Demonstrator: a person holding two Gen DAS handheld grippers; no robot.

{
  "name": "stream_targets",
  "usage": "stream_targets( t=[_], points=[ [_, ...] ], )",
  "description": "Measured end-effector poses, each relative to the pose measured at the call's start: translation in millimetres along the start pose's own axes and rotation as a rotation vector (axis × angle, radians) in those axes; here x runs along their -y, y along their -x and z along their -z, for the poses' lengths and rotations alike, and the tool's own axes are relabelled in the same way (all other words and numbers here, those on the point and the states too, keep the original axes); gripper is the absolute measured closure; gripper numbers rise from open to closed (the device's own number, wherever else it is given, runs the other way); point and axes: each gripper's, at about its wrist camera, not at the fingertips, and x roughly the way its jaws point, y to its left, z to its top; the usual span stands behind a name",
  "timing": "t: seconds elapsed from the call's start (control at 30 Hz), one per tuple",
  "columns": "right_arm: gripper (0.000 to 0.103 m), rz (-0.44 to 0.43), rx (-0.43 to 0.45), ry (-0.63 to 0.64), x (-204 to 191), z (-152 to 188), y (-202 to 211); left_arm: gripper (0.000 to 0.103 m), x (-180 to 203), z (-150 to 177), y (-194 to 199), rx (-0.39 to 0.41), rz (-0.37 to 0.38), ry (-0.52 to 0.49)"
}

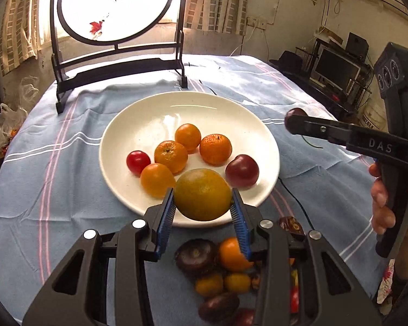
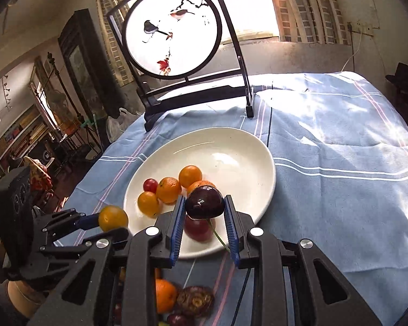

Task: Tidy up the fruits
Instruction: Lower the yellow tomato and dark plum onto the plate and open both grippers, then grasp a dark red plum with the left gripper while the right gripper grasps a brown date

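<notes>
Fruit filled both my grippers: my left fingers [image 1: 203,212] clamped a greenish orange [image 1: 203,194] over the white plate's [image 1: 138,125] near rim, my right fingers [image 2: 204,218] gripped a dark plum [image 2: 204,201], probably above a red one [image 2: 198,228] there.

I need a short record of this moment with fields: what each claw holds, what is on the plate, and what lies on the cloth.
left claw: shut on yellow-orange citrus
right claw: shut on dark cherry
white plate: six small fruits, orange, red and dark
blue cloth: loose fruit pile near its front edge
</notes>
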Motion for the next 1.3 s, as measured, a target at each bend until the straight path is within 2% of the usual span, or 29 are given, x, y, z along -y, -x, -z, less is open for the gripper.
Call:
stream_targets(
  t=[0.07, 0.13, 0.2, 0.3, 0.43, 0.53, 0.67, 0.77, 0.8, 0.9, 1.07, 1.1, 1.17, 1.23, 1.3],
  points=[
    [0.072, 0.015, -0.017, 0.006, 1, -6, -19, 0.063, 2, -6, -16, -0.031, 0.014, -0.003],
    [0.059, 0.03, -0.011, 0.009, -1, -7, -29, 0.058, 3, -9, -22, -0.032, -0.012, 0.005],
    [0.057, 0.042, 0.007, 0.006, -4, -4, -26, 0.056, 1, -10, -16, -0.018, -0.005, 0.024],
    [0.057, 0.017, 0.025, -0.002, -6, 7, -10, 0.046, -1, -1, 9, 0.027, -0.005, 0.034],
    [0.054, -0.018, 0.033, 0.002, -9, 40, 24, 0.041, 8, 33, 48, 0.052, 0.005, -0.029],
    [0.053, -0.007, 0.026, 0.01, -8, 75, 45, 0.041, 18, 68, 68, 0.032, 0.023, -0.084],
    [0.053, -0.005, 0.035, -0.017, -7, 117, 68, 0.041, 33, 106, 77, 0.009, 0.03, -0.121],
    [0.053, -0.006, 0.067, -0.025, -7, 137, 80, 0.041, 40, 122, 74, 0.011, 0.017, -0.122],
    [0.053, -0.005, 0.073, -0.025, -6, 142, 81, 0.044, 42, 125, 70, 0.003, 0.009, -0.12],
    [0.053, 0.004, 0.088, -0.036, -3, 146, 84, 0.07, 46, 129, 56, -0.035, 0.013, -0.125],
    [0.053, -0.009, 0.106, -0.025, -2, 147, 85, 0.07, 48, 127, 54, -0.009, 0.001, -0.119],
    [0.053, -0.012, 0.106, -0.022, -3, 147, 84, 0.069, 49, 127, 53, -0.008, 0.0, -0.125],
    [0.053, -0.022, 0.106, -0.026, -2, 146, 83, 0.06, 51, 128, 51, -0.006, -0.014, -0.127],
    [0.053, -0.032, 0.11, -0.039, 1, 147, 84, 0.047, 48, 128, 50, 0.005, -0.03, -0.125],
    [0.053, -0.046, 0.108, -0.054, 4, 147, 84, 0.041, 43, 127, 47, 0.004, -0.033, -0.111]
  ],
)
